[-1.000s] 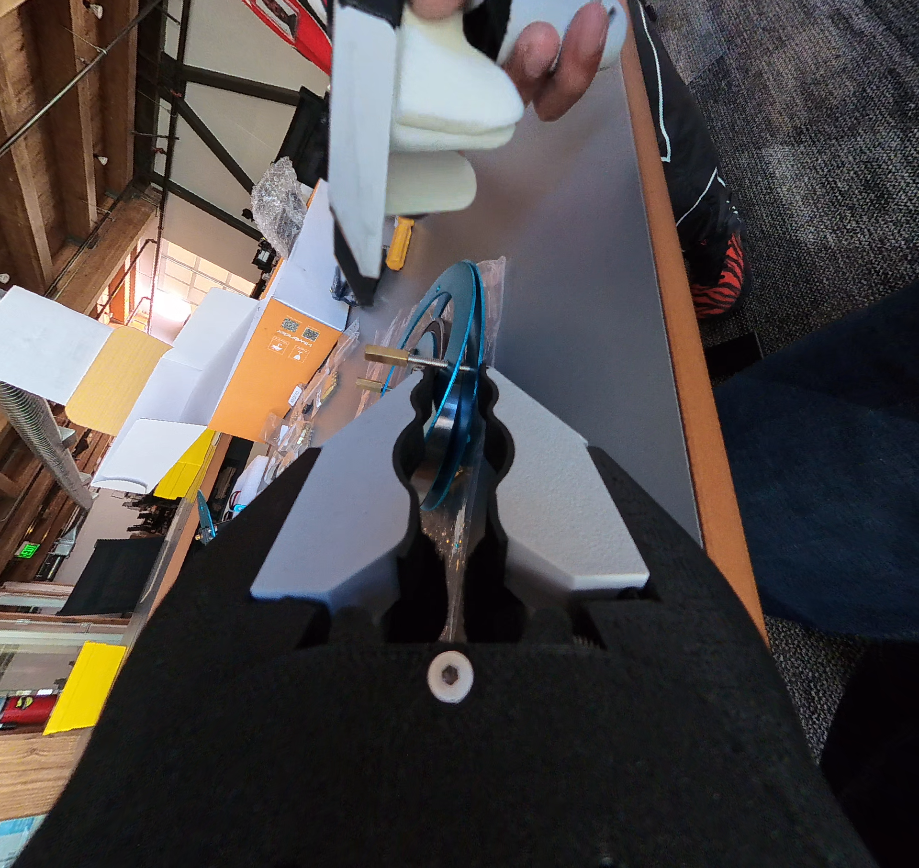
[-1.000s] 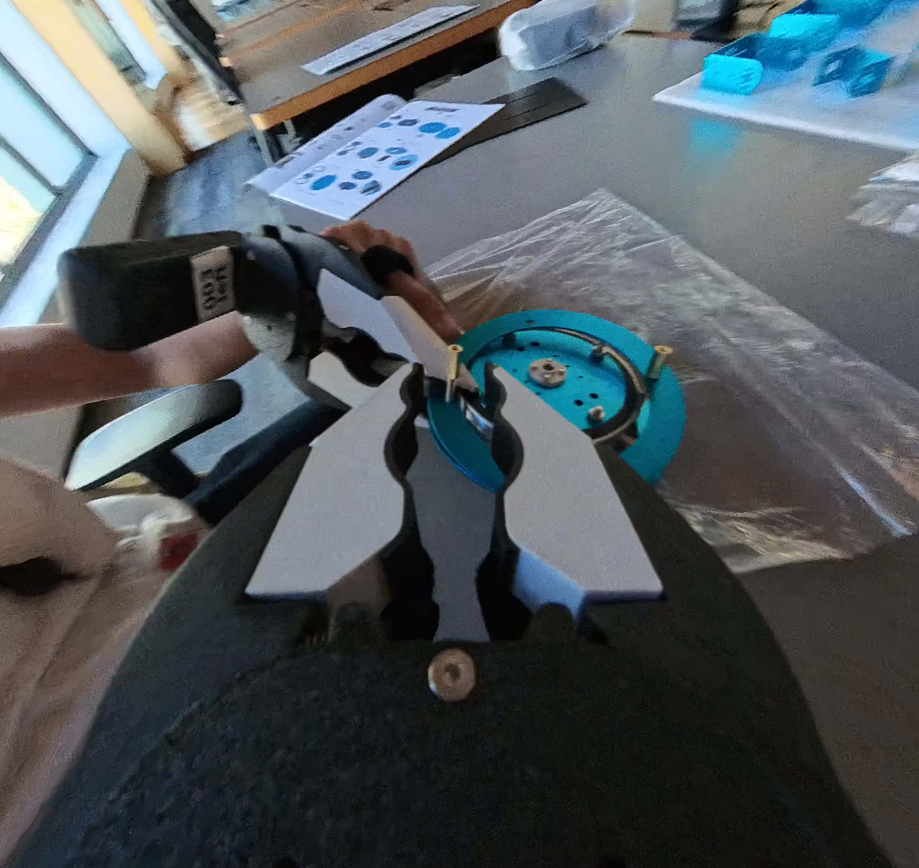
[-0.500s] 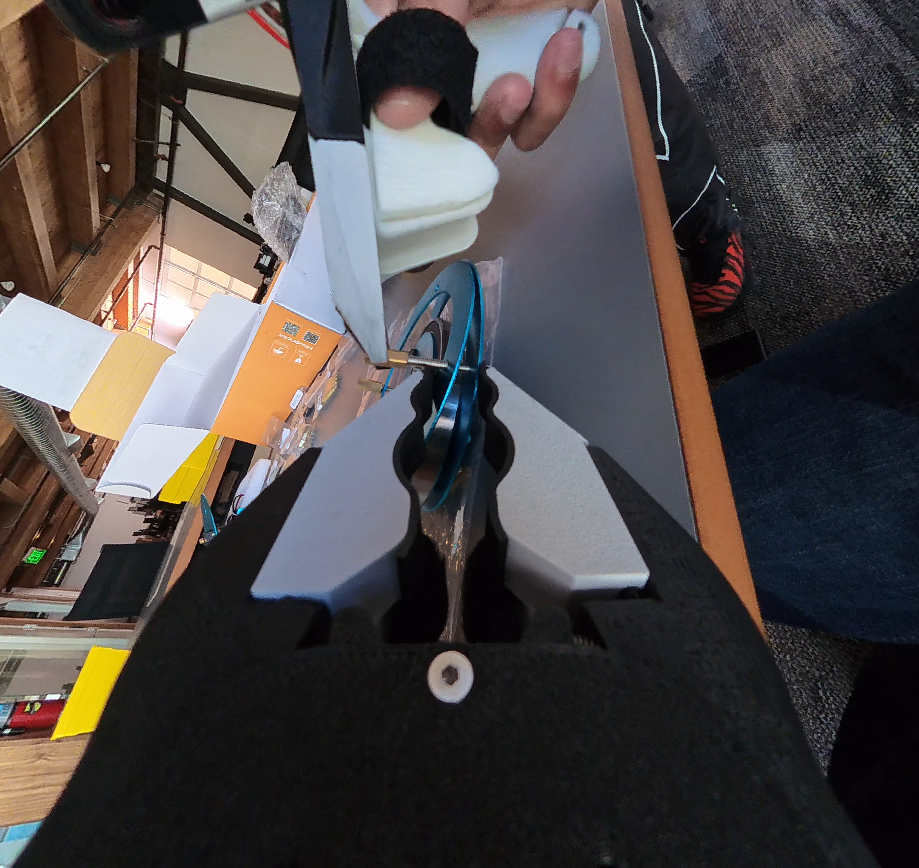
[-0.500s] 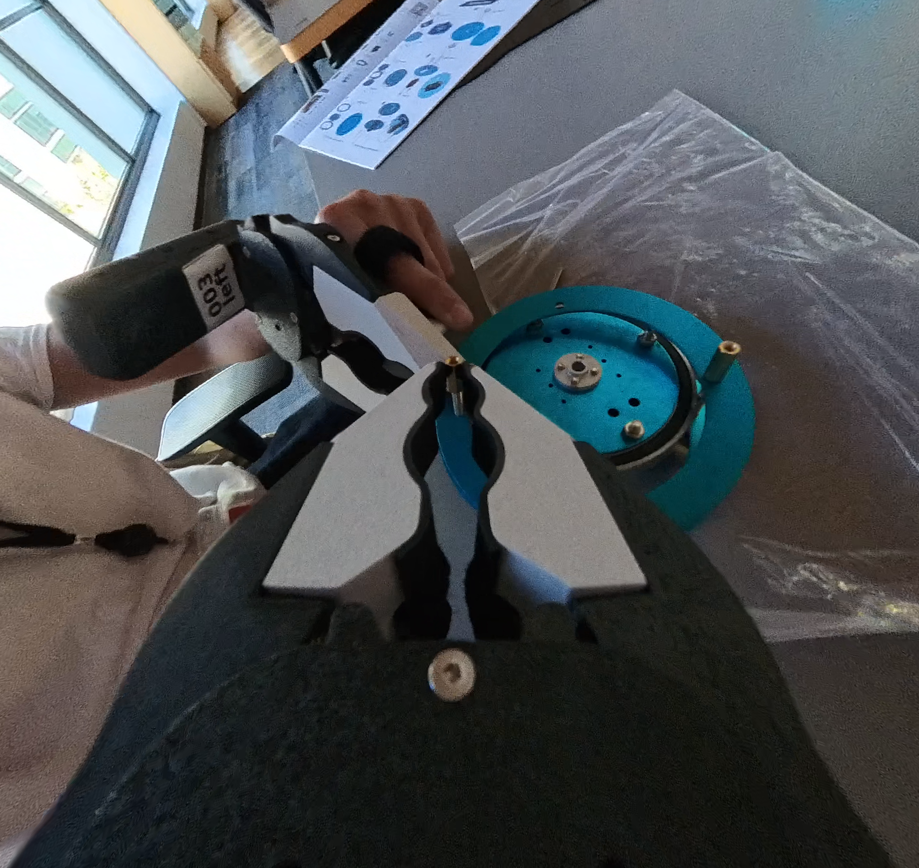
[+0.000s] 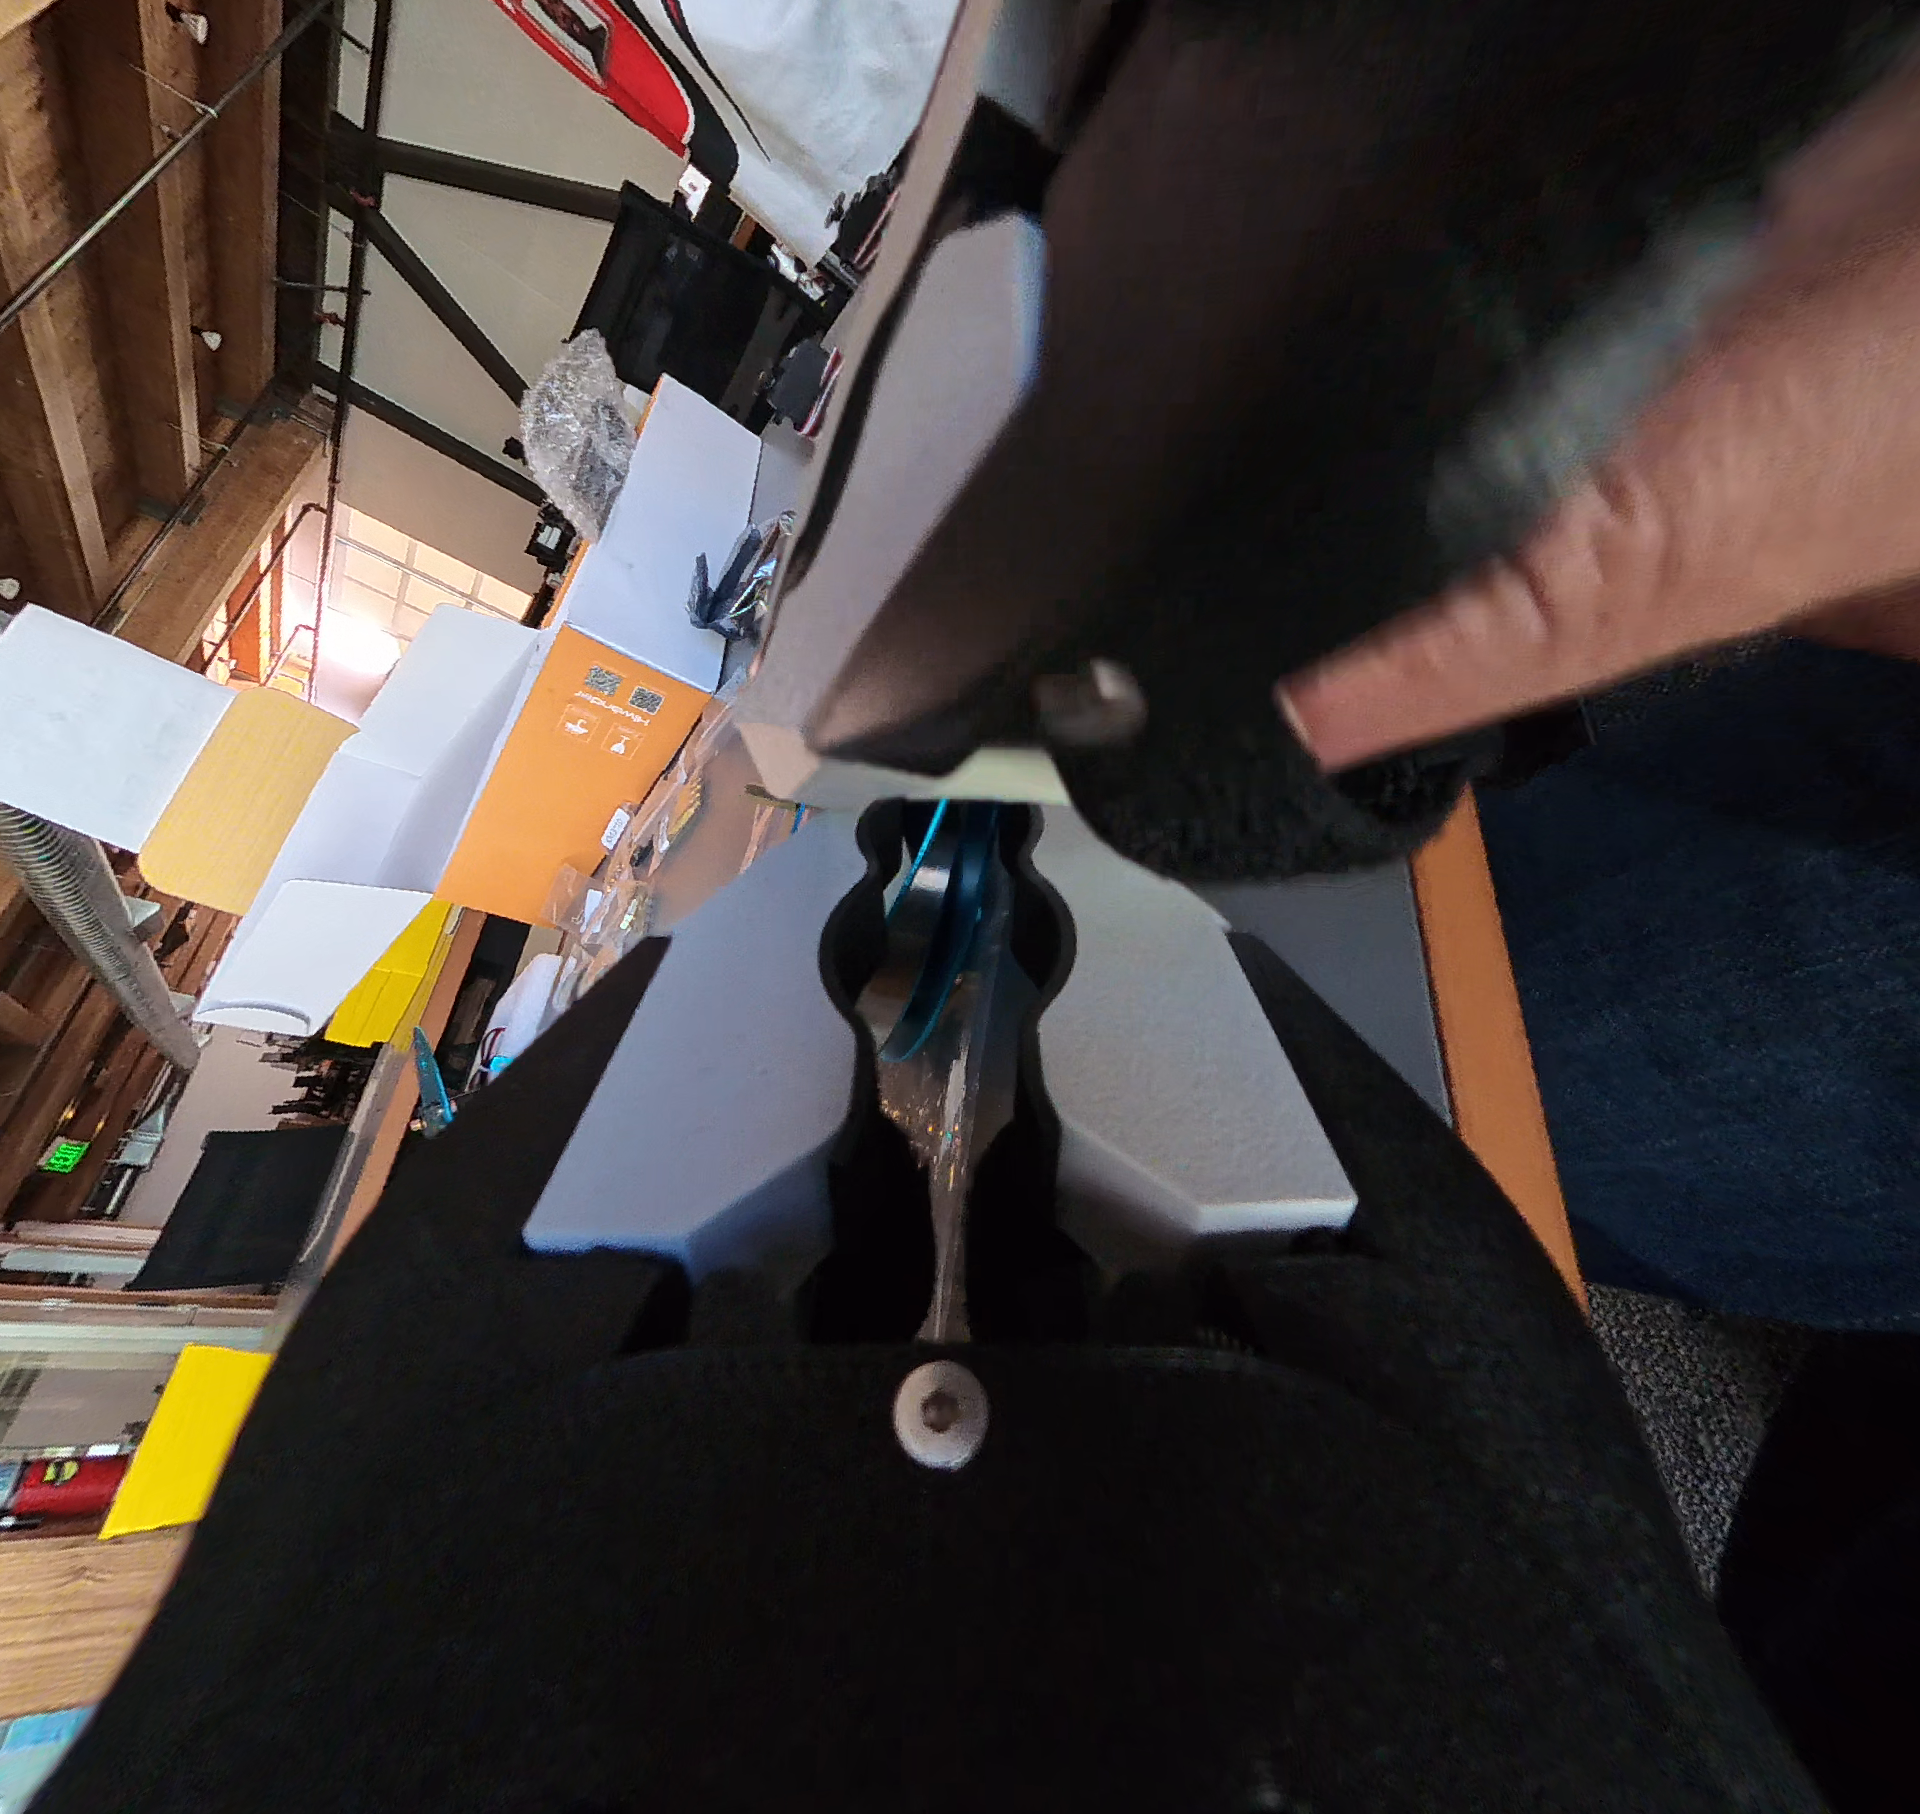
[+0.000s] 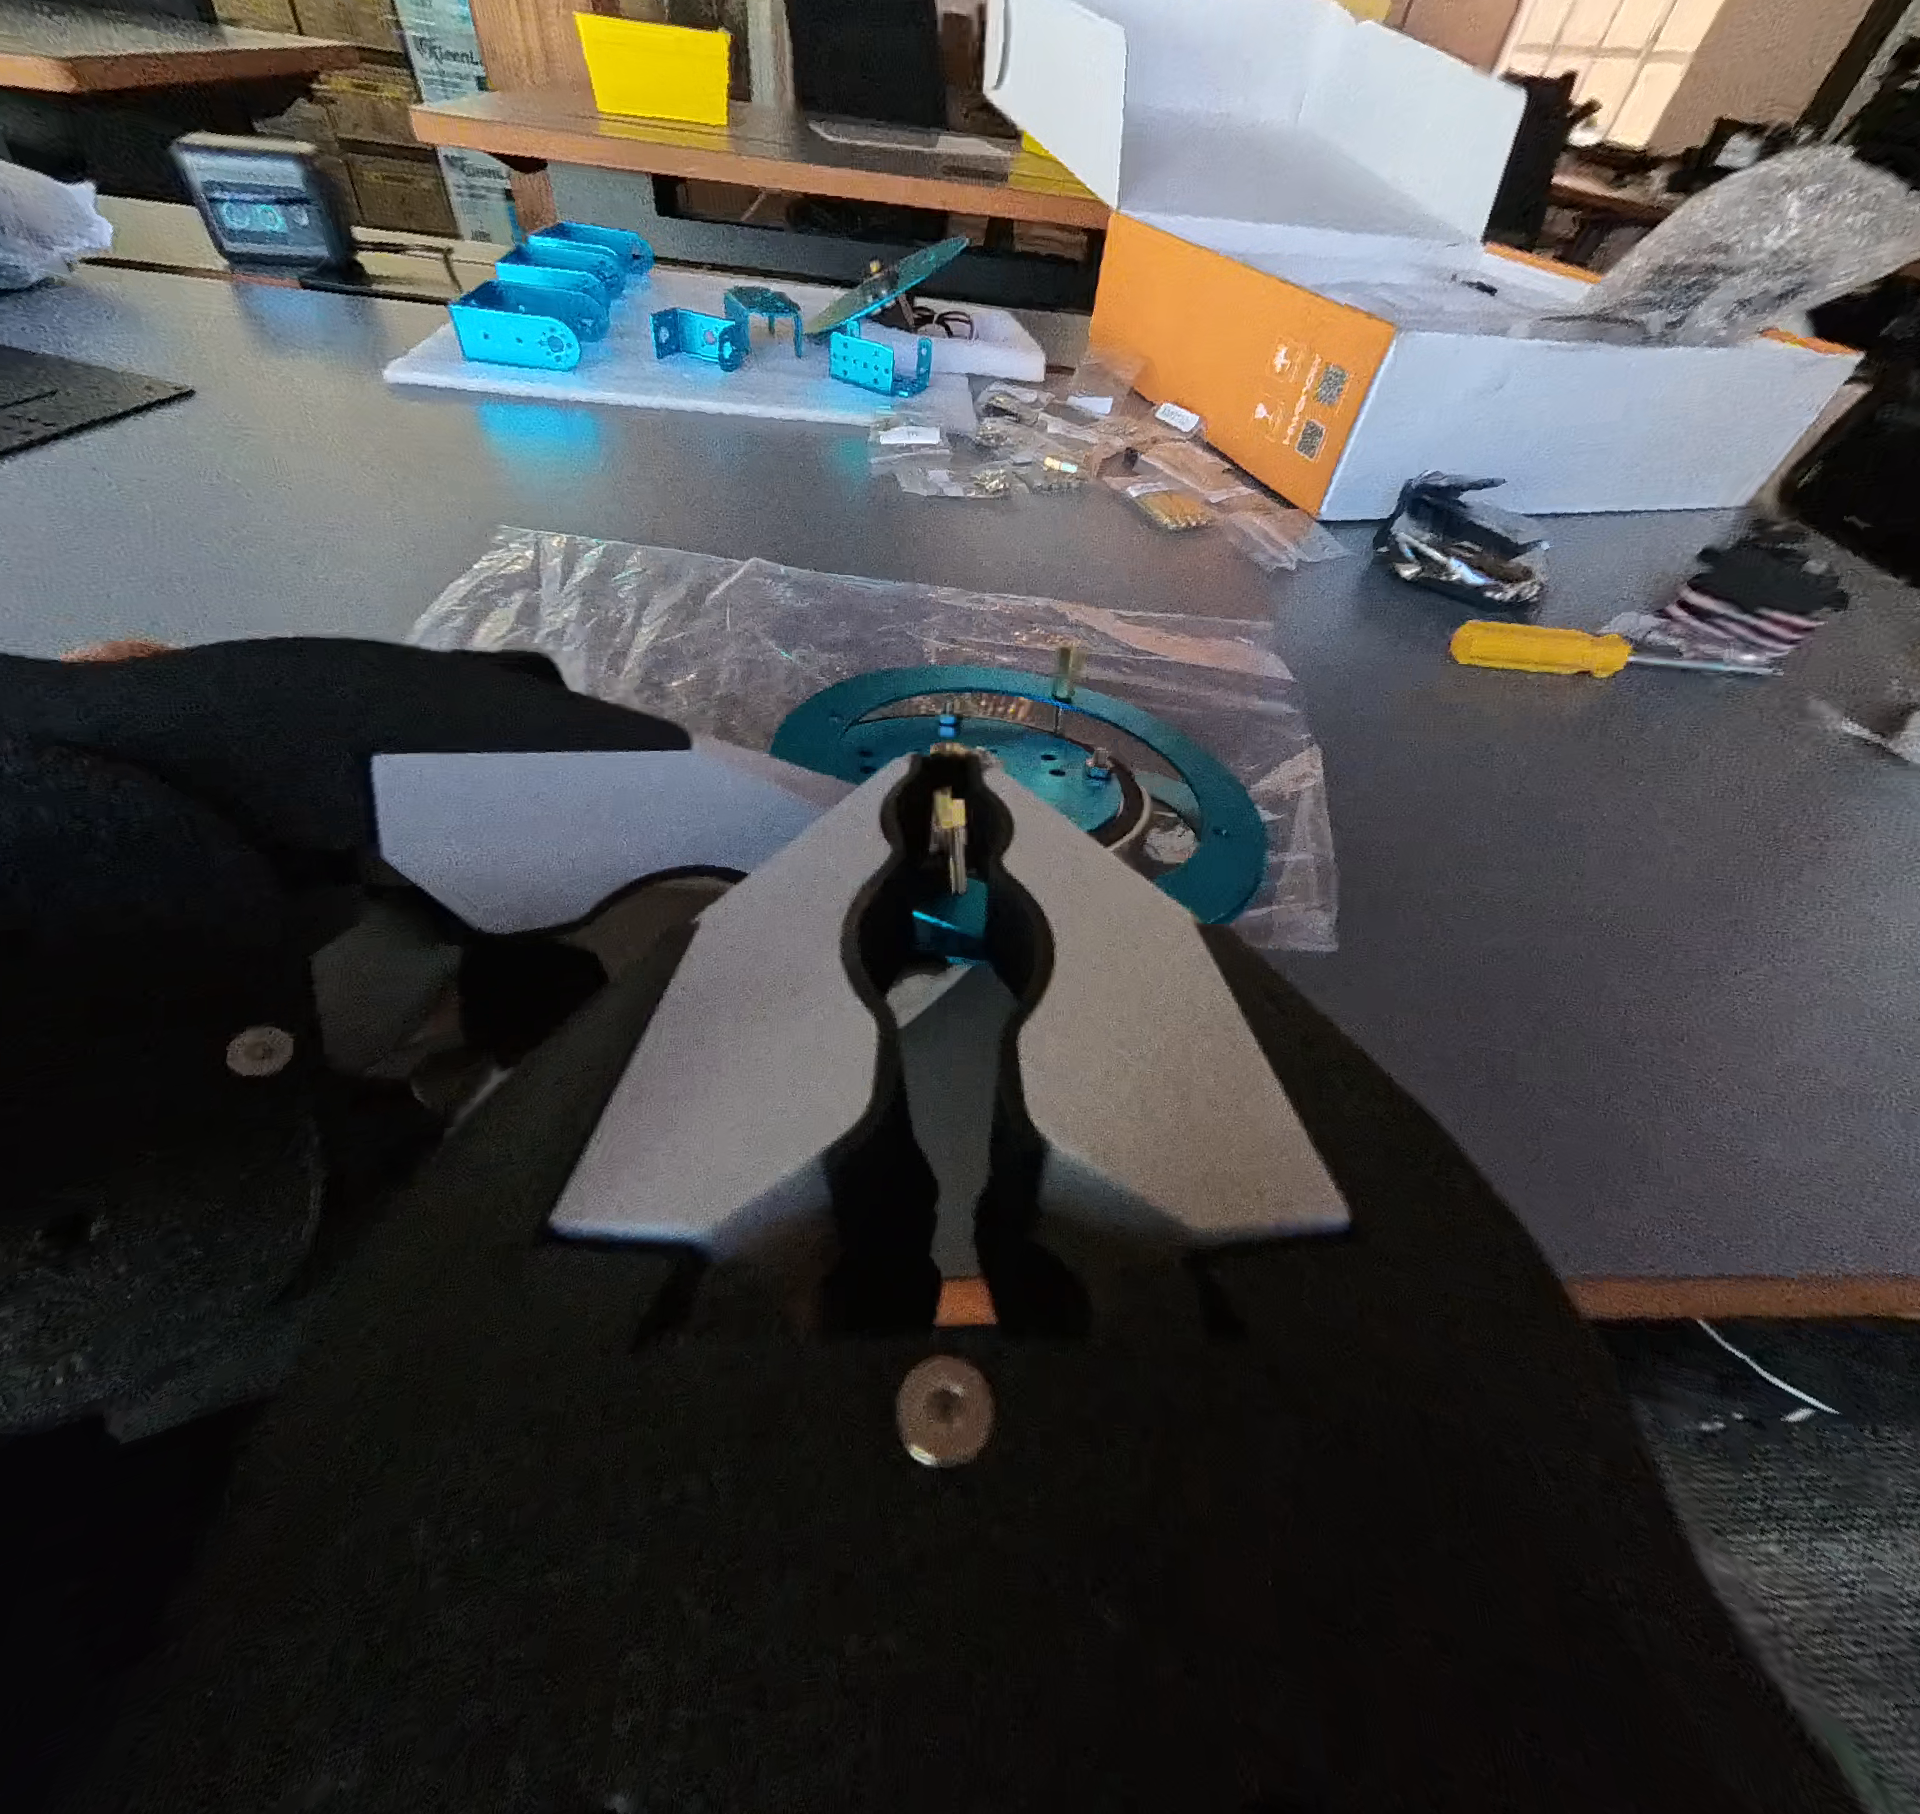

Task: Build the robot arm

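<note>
The right gripper [image 6: 945, 788] has swung in and now pinches a small brass standoff [image 6: 948, 819] on the round blue metal plate [image 6: 1205, 829], whose edge at six o'clock the left gripper [image 5: 940, 829] still clamps (plastic sheet beneath).

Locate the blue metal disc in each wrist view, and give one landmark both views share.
Left wrist view: the blue metal disc shows edge-on at centre, clamped between the left gripper fingers, partly hidden by the right gripper above.
Right wrist view: the disc lies flat on clear plastic wrap, just beyond the right gripper, which pinches a brass standoff.
Shared landmark: the orange and white box.
</note>
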A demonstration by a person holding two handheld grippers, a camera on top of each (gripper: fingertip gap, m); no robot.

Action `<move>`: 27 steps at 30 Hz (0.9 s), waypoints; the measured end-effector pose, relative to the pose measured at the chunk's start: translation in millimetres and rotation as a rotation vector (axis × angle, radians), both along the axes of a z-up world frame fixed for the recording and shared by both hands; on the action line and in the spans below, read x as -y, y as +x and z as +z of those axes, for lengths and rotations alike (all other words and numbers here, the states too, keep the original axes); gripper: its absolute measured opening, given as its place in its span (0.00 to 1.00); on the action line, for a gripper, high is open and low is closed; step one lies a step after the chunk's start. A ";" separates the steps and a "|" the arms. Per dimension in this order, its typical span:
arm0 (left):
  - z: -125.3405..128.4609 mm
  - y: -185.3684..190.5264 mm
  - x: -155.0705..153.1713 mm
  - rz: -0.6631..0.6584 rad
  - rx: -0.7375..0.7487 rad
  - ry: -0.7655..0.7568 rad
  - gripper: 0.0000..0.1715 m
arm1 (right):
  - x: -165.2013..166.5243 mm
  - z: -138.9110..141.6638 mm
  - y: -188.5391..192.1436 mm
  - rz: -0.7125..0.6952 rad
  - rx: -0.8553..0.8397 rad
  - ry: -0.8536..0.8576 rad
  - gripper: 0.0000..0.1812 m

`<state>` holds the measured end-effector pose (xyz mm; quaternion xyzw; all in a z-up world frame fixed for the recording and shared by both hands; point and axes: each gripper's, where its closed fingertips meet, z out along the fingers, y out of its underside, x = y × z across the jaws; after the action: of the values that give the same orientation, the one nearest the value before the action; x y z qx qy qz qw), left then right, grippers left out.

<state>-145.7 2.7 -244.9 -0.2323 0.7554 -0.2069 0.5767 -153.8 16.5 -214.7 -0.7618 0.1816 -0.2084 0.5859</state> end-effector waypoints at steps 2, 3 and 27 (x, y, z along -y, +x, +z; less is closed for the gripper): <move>0.0 0.7 0.6 -0.003 0.000 0.000 0.10 | 1.5 -1.4 3.8 0.076 -0.116 0.019 0.02; 0.0 0.9 1.0 -0.004 0.000 0.001 0.10 | 2.4 -1.5 4.4 0.127 -0.177 0.028 0.02; 0.1 0.6 0.7 -0.004 0.005 0.006 0.10 | 3.4 -1.4 -7.2 1.336 -0.521 -0.318 0.03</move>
<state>-145.1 1.9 -244.8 -0.2285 0.7551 -0.2065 0.5788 -161.0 13.1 -216.2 -0.8107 -0.2203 0.3571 0.4083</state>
